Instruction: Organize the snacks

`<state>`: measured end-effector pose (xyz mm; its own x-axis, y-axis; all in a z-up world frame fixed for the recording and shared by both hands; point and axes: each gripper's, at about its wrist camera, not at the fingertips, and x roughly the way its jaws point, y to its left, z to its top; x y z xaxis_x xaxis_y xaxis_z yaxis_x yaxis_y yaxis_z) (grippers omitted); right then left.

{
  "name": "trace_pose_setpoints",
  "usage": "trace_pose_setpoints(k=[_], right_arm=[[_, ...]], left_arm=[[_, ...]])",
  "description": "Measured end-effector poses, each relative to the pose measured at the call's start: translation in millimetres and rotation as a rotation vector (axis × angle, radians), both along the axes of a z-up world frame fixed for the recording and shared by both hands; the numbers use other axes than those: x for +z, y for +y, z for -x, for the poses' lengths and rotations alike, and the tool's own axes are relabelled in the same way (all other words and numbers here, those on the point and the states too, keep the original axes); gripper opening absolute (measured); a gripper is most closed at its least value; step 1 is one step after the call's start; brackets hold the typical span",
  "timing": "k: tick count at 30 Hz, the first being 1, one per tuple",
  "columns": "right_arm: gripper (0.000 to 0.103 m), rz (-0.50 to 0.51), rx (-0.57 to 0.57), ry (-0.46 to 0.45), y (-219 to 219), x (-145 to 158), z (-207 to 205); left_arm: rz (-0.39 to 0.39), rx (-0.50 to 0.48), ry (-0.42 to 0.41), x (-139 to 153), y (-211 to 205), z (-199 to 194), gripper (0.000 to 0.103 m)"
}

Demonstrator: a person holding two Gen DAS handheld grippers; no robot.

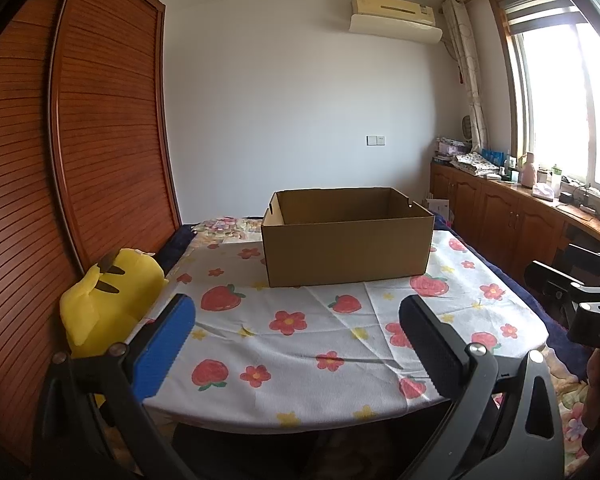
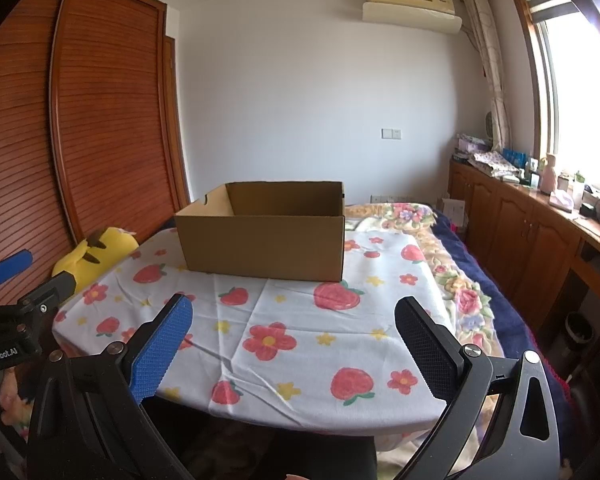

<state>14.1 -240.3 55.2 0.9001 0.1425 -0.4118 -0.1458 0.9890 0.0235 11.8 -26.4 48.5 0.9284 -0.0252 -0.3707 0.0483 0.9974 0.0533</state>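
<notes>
An open brown cardboard box [image 1: 346, 246] stands upright on a table covered with a white cloth printed with strawberries and flowers [image 1: 300, 344]; it also shows in the right wrist view [image 2: 266, 244]. Its inside is hidden from both views. No snacks show. My left gripper [image 1: 298, 316] is open and empty, held above the table's near edge, well short of the box. My right gripper [image 2: 294, 320] is open and empty, likewise above the near edge. The right gripper's body shows at the right of the left wrist view [image 1: 580, 296], and the left gripper at the left of the right wrist view [image 2: 16, 280].
A yellow plush toy [image 1: 108, 300] lies left of the table, against a slatted wooden wardrobe [image 1: 100, 128]. A bed with a floral blanket [image 2: 452, 264] lies behind and right of the table. Wooden cabinets with clutter [image 2: 540, 216] run under the window at right.
</notes>
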Motion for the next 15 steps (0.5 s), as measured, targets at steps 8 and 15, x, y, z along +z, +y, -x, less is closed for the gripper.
trace_pose_setpoints(k=[8,15], right_arm=[[0.103,0.002,-0.001,-0.002,0.2,0.1,0.0],[0.103,0.001,-0.001,-0.001,0.4,-0.1,-0.3]], left_arm=[[0.001,0.000,-0.003,0.9,0.3,0.3,0.103],[0.000,0.000,-0.001,0.8,-0.2,0.9,0.103]])
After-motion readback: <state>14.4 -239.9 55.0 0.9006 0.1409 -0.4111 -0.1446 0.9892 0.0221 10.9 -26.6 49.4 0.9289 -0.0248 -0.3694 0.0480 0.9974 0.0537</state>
